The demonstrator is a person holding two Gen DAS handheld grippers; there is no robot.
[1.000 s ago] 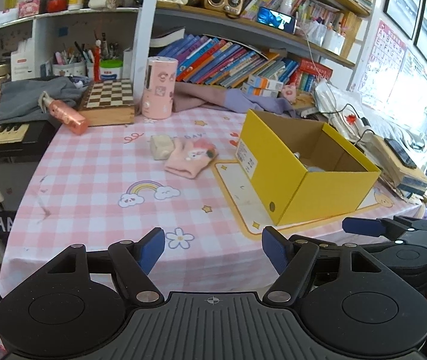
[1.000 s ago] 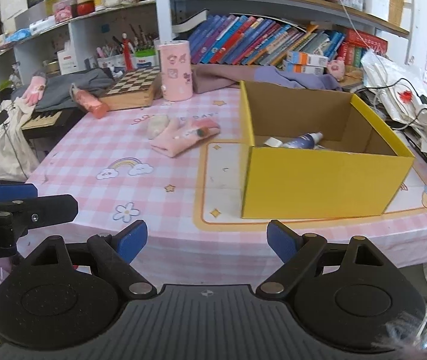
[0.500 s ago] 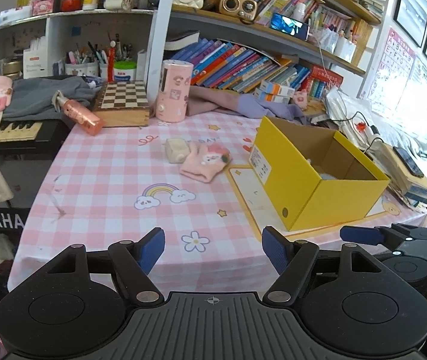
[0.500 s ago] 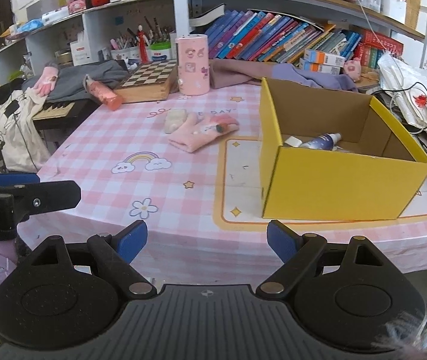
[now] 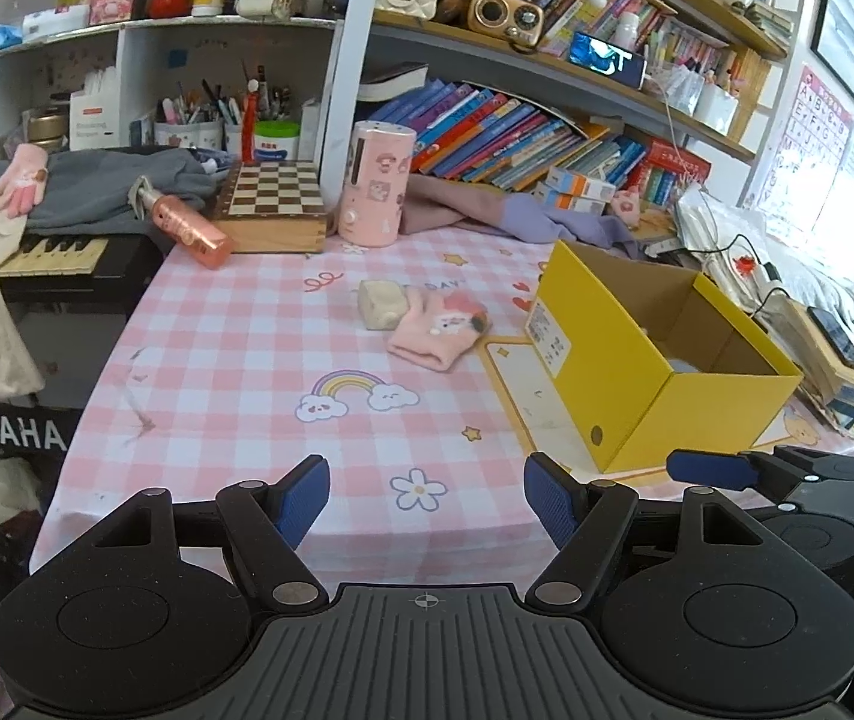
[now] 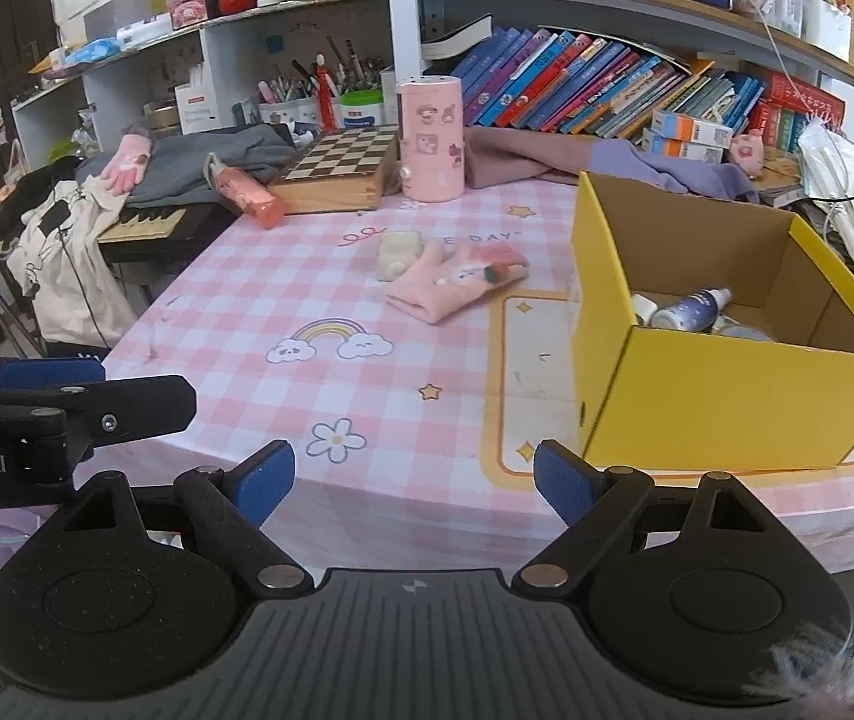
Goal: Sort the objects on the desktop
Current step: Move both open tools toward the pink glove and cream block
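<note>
Your table (image 5: pixel 234 360), under a pink checked cloth printed with a rainbow and flowers, stands before crowded shelves of books and pen pots. From left to right along its far edge lie a pink bottle (image 5: pixel 189 232) on its side, a chessboard box (image 5: pixel 273 204) and an upright pink canister (image 5: pixel 375 183). Nearer the middle, a small cream object (image 5: pixel 380 303) touches the far left side of a pink glove (image 5: pixel 439 330). At the right stands an open yellow box (image 6: pixel 727 372); the right wrist view shows a blue-and-white bottle (image 6: pixel 691 307) lying inside it.

You hold both grippers at the near edge of the table, off the cloth, pointing toward the far shelves. Your left gripper (image 5: pixel 427 501) has its blue pads spread wide and holds nothing. Your right gripper (image 6: pixel 414 480), level with it and just to its right, is equally wide and touches nothing.
</note>
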